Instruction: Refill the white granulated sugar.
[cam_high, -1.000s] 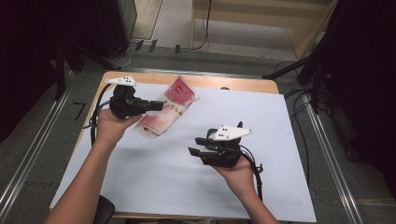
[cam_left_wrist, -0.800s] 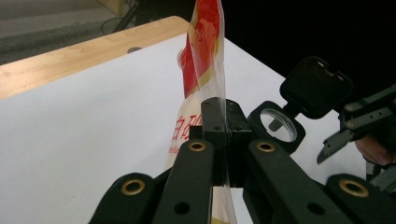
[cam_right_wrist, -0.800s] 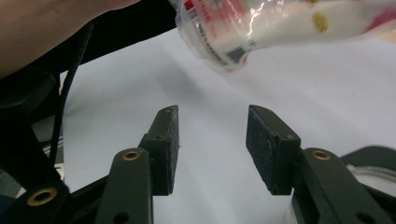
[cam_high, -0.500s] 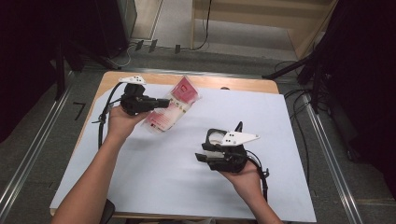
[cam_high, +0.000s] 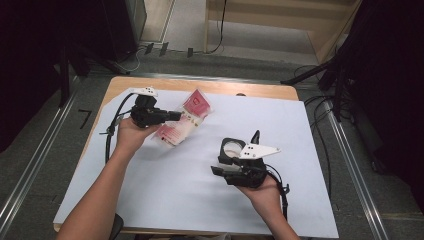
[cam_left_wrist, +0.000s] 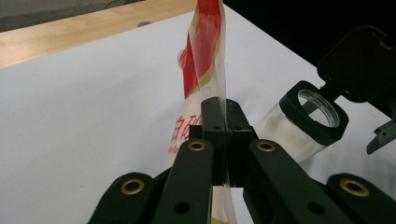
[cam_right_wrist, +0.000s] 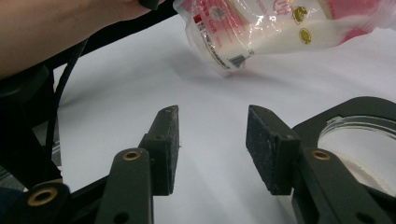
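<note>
Sugar pouch (cam_high: 182, 121): we count one, a clear plastic bag with red and pink print, white granules inside, soft and crinkly, flat at the sealed edge. It sits over the far left part of the worktop (cam_high: 150, 200), lifted and tilted, held by the left hand-held gripper (cam_high: 176, 116). In the left gripper view the two black jaws are pressed tight on the thin film of the pouch (cam_left_wrist: 205, 70), which stands up edge-on between them; red characters show on the white lower part. In the right gripper view the pouch (cam_right_wrist: 275, 28) hangs above the sheet, glossy, with a barcode patch near its lower corner.

One jar (cam_high: 231, 149): clear cylinder body, square-ish black collar, hinged black lid flipped open. It is just beside the right hand-held gripper (cam_high: 220, 167), near the worktop's middle, well apart from the pouch. In the left gripper view the jar (cam_left_wrist: 308, 116) lies tilted, mouth round and open.

Two hand-held grippers, one per hand. The right one (cam_right_wrist: 212, 140) has its jaws spread wide with nothing between them; pads look rough and grainy, arms matte black with brass rivets. A grey three-cornered plate rides on top of it.

One worktop: wooden board, pale edge at the far side, covered by one smooth white sheet (cam_high: 280, 120).
</note>
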